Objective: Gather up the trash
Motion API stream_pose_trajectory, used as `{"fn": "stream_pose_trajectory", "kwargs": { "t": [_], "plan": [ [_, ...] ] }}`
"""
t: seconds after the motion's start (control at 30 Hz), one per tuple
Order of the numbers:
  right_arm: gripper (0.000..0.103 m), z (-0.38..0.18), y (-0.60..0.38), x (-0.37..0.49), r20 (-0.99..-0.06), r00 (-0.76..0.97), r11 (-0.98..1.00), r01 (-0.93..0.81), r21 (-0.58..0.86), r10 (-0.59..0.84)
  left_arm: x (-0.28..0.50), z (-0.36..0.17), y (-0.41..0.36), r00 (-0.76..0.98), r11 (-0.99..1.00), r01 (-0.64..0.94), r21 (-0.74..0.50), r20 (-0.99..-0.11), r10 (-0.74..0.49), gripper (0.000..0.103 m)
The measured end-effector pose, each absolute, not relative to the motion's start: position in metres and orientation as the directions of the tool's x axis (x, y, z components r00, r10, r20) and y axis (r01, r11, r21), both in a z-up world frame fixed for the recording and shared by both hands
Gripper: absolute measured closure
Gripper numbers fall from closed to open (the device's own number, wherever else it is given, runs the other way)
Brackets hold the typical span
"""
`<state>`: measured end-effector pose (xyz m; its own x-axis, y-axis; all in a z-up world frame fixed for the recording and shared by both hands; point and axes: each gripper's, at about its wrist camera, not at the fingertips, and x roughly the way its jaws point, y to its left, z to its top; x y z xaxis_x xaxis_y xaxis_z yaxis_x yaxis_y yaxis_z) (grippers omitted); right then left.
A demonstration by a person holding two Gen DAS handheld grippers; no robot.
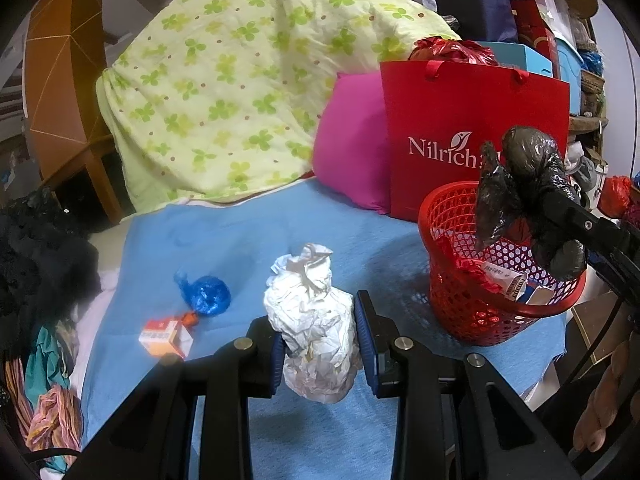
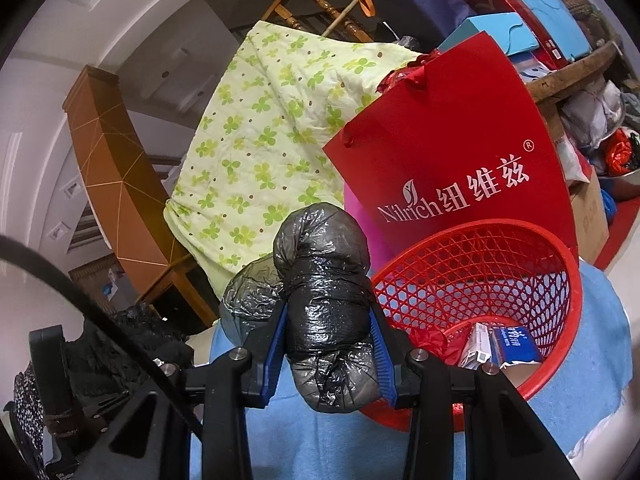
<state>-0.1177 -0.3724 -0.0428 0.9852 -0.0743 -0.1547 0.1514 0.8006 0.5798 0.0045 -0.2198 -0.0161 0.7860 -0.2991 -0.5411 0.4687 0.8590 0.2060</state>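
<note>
My left gripper (image 1: 320, 340) is shut on a crumpled white paper wad (image 1: 316, 320), held over the blue cloth (image 1: 224, 232). My right gripper (image 2: 330, 344) is shut on a black plastic bag bundle (image 2: 324, 300), held just left of the red mesh basket (image 2: 500, 264). The left wrist view shows that bundle (image 1: 524, 184) above the basket's (image 1: 480, 312) rim. The basket holds small boxes (image 2: 504, 344) and red wrapping. A blue foil ball (image 1: 208, 294) and a small orange-and-white box (image 1: 164, 338) lie on the cloth to the left.
A red Nilrich paper bag (image 1: 472, 132) and a pink cushion (image 1: 352, 152) stand behind the basket. A green clover quilt (image 1: 240, 72) is piled at the back. Dark clothes (image 1: 40, 264) lie at the left. Boxes and clutter (image 1: 560, 40) fill the right.
</note>
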Motion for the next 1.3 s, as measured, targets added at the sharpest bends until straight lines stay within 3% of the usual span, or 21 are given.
{"fn": "stream_pose_trajectory", "kwargs": {
  "t": [1.3],
  "plan": [
    [0.060,-0.053,-0.406,-0.147,-0.141,0.981,0.725,0.192,0.662,-0.131,-0.006,-0.019,-0.255,0.761,0.805,0.543,0.240,-0.545,-0.351,0.069]
  ]
}}
